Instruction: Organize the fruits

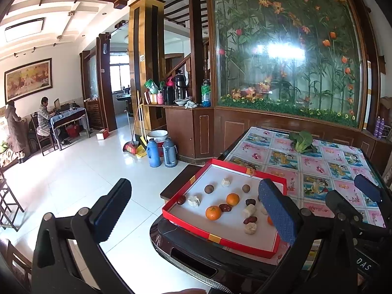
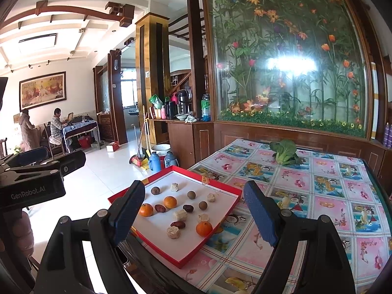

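A shallow red tray (image 1: 191, 225) (image 2: 230, 187) with a white floor lies on the near left corner of the table. In it are three oranges (image 1: 213, 212) (image 2: 204, 228), dark red dates (image 1: 225, 207) (image 2: 178, 224), brown round fruits (image 1: 209, 188) (image 2: 202, 205) and pale lumpy pieces (image 1: 250, 227) (image 2: 173, 232). My left gripper (image 1: 193, 215) is open and empty, held above the tray's near left side. My right gripper (image 2: 196, 215) is open and empty, above the tray's near edge.
A green leafy vegetable (image 1: 302, 141) (image 2: 285, 152) lies at the table's far side on the patterned tablecloth (image 2: 325, 196). Two blue thermos flasks (image 1: 161, 152) and a broom stand on the floor at left. A cabinet with a glass flower panel (image 1: 289, 49) is behind.
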`<action>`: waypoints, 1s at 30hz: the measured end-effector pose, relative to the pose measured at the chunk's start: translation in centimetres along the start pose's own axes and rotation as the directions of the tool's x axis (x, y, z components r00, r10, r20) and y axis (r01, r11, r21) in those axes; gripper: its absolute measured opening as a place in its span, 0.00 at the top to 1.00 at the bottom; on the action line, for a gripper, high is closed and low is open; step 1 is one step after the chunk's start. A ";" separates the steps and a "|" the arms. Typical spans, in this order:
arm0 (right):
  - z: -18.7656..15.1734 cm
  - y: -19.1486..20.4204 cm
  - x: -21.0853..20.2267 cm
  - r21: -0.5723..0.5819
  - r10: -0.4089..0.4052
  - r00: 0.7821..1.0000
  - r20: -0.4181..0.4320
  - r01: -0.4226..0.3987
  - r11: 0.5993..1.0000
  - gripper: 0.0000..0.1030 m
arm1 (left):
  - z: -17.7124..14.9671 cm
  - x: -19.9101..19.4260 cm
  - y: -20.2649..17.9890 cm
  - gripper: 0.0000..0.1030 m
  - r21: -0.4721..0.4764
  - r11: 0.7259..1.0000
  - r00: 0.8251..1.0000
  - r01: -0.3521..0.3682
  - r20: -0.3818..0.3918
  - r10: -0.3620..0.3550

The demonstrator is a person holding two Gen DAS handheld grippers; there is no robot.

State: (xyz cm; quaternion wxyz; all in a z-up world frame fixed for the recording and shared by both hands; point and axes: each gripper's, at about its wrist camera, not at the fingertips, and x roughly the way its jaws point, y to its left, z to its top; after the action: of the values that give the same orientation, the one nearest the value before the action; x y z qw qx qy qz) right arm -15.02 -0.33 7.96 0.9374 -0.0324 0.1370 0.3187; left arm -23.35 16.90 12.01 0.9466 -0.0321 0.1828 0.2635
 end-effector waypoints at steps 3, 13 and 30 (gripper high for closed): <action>0.2 0.1 0.0 -0.004 0.001 1.000 0.002 -0.001 1.000 0.19 | 0.0 0.0 0.0 0.00 0.000 1.000 1.000 0.001 -0.001 -0.001; 0.2 0.8 0.4 -0.020 0.005 1.000 -0.009 -0.005 1.000 0.19 | -0.1 -0.3 0.2 0.00 -0.004 1.000 1.000 -0.001 0.004 0.001; 0.8 1.7 2.2 -0.038 -0.006 1.000 -0.021 0.005 0.999 0.19 | 1.7 1.2 0.7 0.00 0.014 0.999 0.999 0.042 -0.007 -0.042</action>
State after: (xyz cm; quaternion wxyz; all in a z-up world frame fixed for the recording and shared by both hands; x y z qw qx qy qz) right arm -14.20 2.44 8.18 0.9359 -0.0541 0.1409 0.3182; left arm -22.20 18.32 13.19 0.9515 -0.0302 0.1872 0.2423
